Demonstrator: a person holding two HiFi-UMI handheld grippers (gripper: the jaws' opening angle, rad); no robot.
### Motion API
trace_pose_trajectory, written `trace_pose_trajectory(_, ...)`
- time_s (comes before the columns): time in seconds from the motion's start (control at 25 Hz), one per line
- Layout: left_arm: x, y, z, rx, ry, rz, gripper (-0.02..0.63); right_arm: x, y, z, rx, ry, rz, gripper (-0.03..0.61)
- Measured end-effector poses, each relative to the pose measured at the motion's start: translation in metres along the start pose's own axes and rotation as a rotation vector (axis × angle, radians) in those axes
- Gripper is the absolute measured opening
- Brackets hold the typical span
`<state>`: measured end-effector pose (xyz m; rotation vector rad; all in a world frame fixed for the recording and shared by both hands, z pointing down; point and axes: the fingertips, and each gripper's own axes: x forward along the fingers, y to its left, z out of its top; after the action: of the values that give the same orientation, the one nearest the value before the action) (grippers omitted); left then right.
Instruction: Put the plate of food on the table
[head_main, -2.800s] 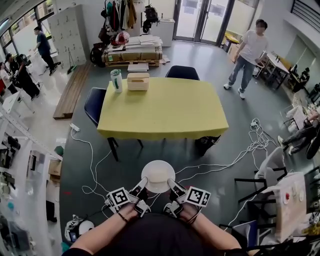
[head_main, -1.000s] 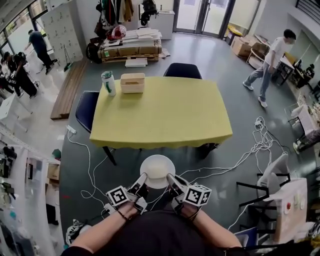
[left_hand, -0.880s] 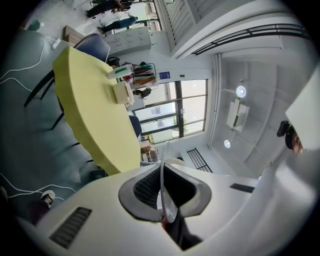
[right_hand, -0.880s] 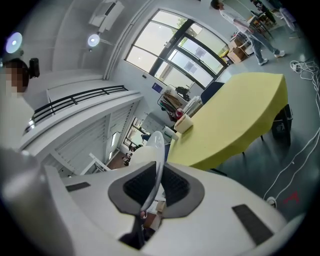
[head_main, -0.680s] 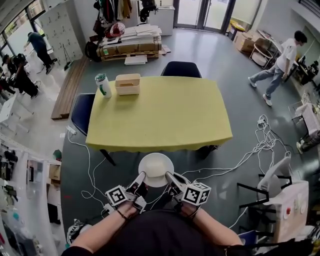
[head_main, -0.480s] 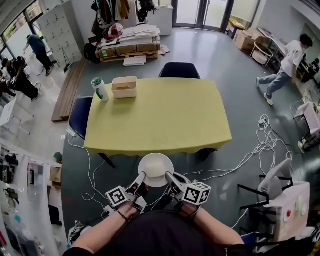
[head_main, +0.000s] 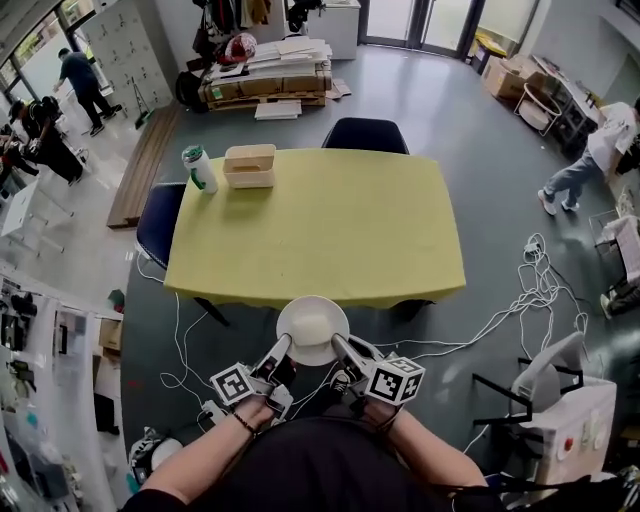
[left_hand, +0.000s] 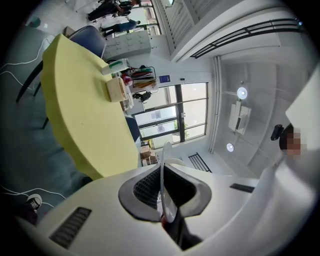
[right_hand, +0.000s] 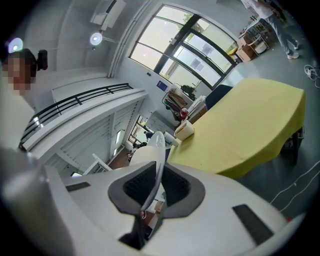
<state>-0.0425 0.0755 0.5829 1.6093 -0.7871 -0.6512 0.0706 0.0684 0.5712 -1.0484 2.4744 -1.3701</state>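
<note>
Plate (head_main: 312, 328): white and round, held off the floor between both grippers at the 6 o'clock edge of the yellow table (head_main: 320, 220). In the head view its far rim is seen level with that edge. What lies on it cannot be made out.
Left gripper (head_main: 281, 350): clamped on the plate's rim at 7 o'clock. In the left gripper view the thin rim (left_hand: 163, 170) is seen pinched between the dark pads.
Right gripper (head_main: 343, 349): clamped on the rim at 5 o'clock. In the right gripper view the plate (right_hand: 152, 155) is seen edge-on, gripped between the pads.
Bottle (head_main: 199, 169): stood upright at the table's 10 o'clock corner, just beside the box.
Box (head_main: 249, 165): pale and open-topped, set at 11 o'clock on the tabletop.
Chairs: one dark chair (head_main: 364, 134) is tucked in at 12 o'clock, another (head_main: 157, 222) at 9 o'clock.
Cables (head_main: 520, 300): white, strewn over the grey floor at 4 o'clock from the table.
</note>
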Motion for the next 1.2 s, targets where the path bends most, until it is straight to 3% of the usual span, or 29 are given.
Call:
trace_pose_trajectory(0.24, 0.006, 0.006, 0.0, -0.001, -0.015, 0.037, 0.018, 0.005, -0.012, 0.001, 0.034, 0.025, 0.015, 0.028)
trace_pose_trajectory(0.8, 0.061, 0.007, -0.002, 0.014, -0.055, 0.083, 0.018, 0.011, -0.052, 0.045, 0.044, 0.072, 0.041, 0.029)
trace_pose_trajectory(1.2, 0.088, 0.024, 0.04, -0.002, -0.025, 0.077, 0.018, 0.056, -0.068, 0.062, 0.038, 0.084, 0.0, 0.04)
